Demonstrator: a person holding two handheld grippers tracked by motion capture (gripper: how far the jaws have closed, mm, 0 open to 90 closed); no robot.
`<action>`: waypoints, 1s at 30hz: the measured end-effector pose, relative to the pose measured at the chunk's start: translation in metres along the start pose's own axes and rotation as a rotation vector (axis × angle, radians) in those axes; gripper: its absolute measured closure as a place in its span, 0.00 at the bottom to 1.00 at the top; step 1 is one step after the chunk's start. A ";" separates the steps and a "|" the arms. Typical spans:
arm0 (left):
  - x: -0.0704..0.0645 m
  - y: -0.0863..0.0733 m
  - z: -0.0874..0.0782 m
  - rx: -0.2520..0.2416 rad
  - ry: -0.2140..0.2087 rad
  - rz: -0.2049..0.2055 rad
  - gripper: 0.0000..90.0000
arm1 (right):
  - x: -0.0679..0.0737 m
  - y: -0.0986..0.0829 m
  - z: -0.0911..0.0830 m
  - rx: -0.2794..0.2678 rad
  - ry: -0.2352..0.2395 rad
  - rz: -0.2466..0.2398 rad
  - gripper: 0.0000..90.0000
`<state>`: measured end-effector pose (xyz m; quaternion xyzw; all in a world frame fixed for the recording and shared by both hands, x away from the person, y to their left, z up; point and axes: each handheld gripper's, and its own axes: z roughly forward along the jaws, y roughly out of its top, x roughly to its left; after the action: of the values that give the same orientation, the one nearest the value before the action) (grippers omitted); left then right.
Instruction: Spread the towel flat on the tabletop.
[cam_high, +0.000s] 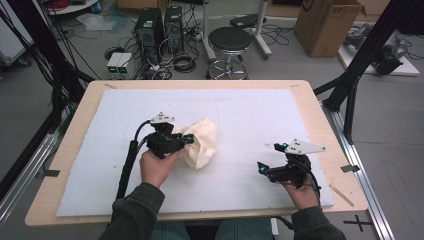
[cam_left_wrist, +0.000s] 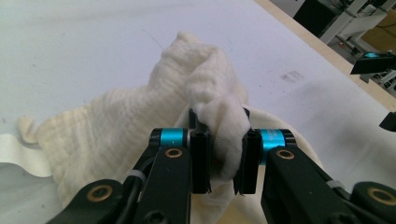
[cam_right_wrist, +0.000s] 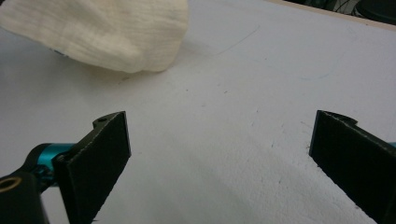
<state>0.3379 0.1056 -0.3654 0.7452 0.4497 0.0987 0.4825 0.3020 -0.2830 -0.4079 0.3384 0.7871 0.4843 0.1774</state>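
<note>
Now the cream cloth (cam_high: 201, 142) lies bunched in a heap near the middle of the white mat (cam_high: 250, 115), and everything else sits around it. The left gripper (cam_high: 186, 140) is right at the cloth's left side, touching it — in the left gripper view its jaws are closed tight on a thick fold of the cloth (cam_left_wrist: 219, 140), which bulges up between them while the rest spreads away across the mat. The right gripper (cam_high: 262, 169) sits well apart from the cloth, off to its right and nearer the person — its jaws stand wide open with nothing between them, just above the bare mat (cam_right_wrist: 224, 140), the cloth's rounded edge (cam_right_wrist: 107, 32) beyond them.
</note>
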 end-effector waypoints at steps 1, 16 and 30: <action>-0.001 -0.002 0.002 0.004 0.002 0.006 0.88 | 0.000 0.000 0.000 0.001 0.000 -0.001 0.05; -0.007 -0.028 0.038 0.122 0.097 0.101 0.79 | 0.001 -0.001 0.000 0.007 0.003 0.001 0.05; 0.000 -0.036 0.033 0.122 0.053 0.126 0.45 | 0.002 -0.002 0.003 0.027 0.015 -0.002 0.05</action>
<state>0.3361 0.0898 -0.4112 0.7972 0.4196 0.1207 0.4170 0.3021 -0.2801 -0.4112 0.3362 0.7953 0.4758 0.1673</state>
